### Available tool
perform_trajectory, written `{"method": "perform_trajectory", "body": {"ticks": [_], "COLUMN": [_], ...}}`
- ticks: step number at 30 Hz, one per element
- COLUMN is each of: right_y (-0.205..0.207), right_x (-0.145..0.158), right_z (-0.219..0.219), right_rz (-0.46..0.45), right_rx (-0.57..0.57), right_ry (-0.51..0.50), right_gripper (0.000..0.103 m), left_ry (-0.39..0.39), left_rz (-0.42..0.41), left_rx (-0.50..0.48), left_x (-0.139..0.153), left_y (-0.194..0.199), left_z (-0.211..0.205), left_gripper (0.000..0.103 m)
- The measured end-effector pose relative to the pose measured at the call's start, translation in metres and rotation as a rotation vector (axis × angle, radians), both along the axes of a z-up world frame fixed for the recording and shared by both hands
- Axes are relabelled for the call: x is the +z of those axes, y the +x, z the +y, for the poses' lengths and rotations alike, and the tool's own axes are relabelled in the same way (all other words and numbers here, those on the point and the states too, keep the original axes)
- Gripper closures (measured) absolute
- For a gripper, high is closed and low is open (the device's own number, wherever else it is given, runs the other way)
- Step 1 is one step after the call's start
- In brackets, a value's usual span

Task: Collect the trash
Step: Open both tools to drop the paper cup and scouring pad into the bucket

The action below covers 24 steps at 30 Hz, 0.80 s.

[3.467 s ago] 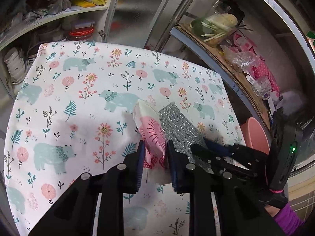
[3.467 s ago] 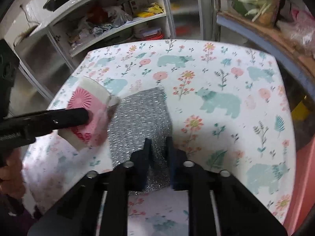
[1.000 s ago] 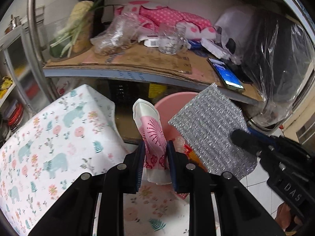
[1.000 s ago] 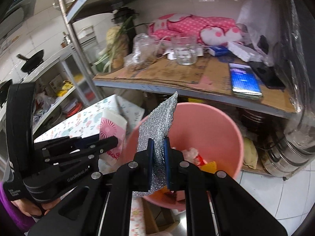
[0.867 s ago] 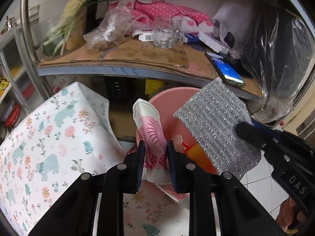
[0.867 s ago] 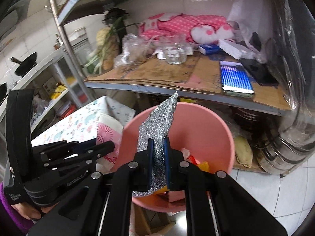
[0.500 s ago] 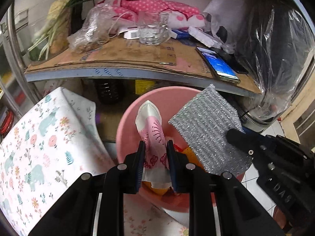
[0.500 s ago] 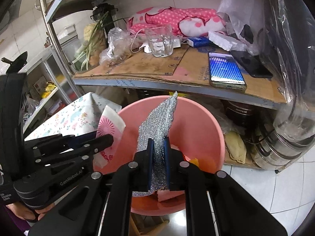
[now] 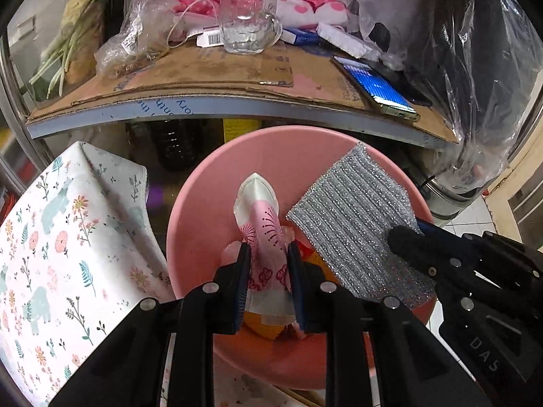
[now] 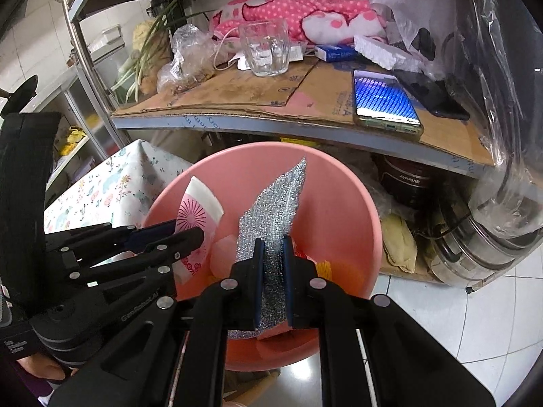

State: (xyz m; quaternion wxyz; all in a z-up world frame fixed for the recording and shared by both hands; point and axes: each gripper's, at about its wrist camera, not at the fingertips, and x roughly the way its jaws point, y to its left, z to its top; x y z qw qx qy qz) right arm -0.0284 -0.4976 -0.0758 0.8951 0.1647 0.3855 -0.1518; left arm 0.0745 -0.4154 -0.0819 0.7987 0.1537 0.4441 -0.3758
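A pink bin (image 9: 217, 183) (image 10: 346, 203) stands below a shelf, with orange and pink scraps in its bottom. My left gripper (image 9: 268, 254) is shut on a pink-and-white flower-print wrapper (image 9: 259, 210), held upright over the bin's inside. My right gripper (image 10: 270, 242) is shut on a silver glittery scouring pad (image 10: 276, 196), also over the bin. In the left wrist view the scouring pad (image 9: 353, 217) hangs flat to the right of the wrapper, with the right gripper (image 9: 404, 234) at its lower corner. In the right wrist view the wrapper (image 10: 197, 215) and the left gripper (image 10: 195, 234) are at the bin's left rim.
A table with a bear-and-flower cloth (image 9: 68, 244) adjoins the bin on the left. Above the bin, a cardboard-covered shelf (image 9: 203, 78) carries a glass mug (image 9: 244, 23), a lit phone (image 10: 383, 101), bags and pink fabric. Steel pots (image 10: 485, 251) stand on the tiled floor at right.
Both grippers have come down and forward with their loads, from beside the bin to over its inside. The bin now looks larger and closer, and the table has slid off to the left.
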Motion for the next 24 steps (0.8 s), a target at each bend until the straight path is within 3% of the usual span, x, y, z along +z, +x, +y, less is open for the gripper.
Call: {"method": "perform_trajectory", "body": {"ticks": [24], "right_y": [0.003], "right_x": [-0.009], "right_z": [-0.004], "right_rz": [0.024], "right_rx": [-0.010], "right_ry": [0.011], "right_gripper": [0.093], "left_ry": [0.024], "left_rz": [0.021], "left_rx": [-0.001], "left_x": [-0.014], "left_y": [0.003], "left_z": [-0.009], "left_gripper": [0.081]}}
